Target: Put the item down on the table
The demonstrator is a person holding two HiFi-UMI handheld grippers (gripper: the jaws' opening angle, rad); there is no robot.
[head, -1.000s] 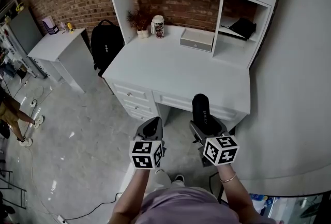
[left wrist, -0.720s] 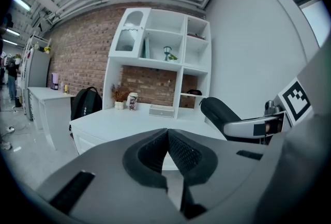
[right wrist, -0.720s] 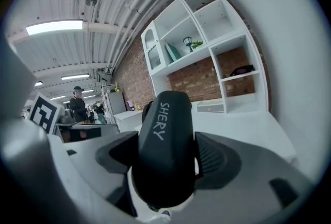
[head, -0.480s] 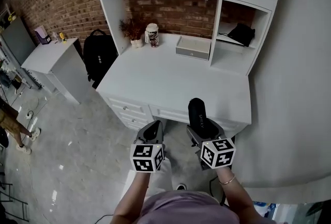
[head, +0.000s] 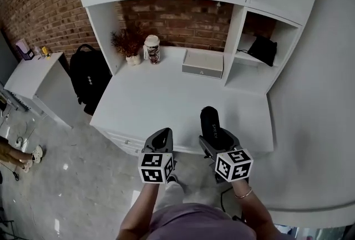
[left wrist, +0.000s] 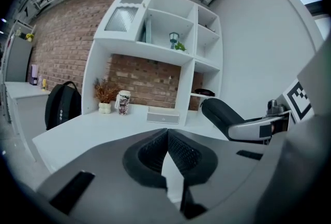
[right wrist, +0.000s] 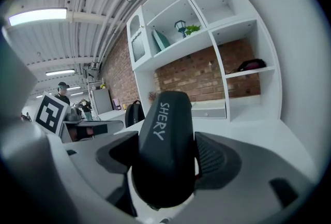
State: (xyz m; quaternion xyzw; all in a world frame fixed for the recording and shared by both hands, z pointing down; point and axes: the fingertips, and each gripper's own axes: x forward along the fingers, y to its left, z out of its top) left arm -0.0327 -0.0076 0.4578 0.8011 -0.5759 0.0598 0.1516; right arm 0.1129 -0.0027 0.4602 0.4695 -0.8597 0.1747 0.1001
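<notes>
One black oblong case (head: 210, 121) is sitting clamped in my right gripper (head: 217, 143), pointing forward over the near edge of the white desk (head: 161, 95) — my left gripper (head: 161, 139) is hanging alongside, jaws together, empty.

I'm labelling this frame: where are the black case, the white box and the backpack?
case (head: 209, 121), head view, on its top face.
box (head: 203, 61), head view, on its lid.
backpack (head: 89, 79), head view, on its front panel.
</notes>
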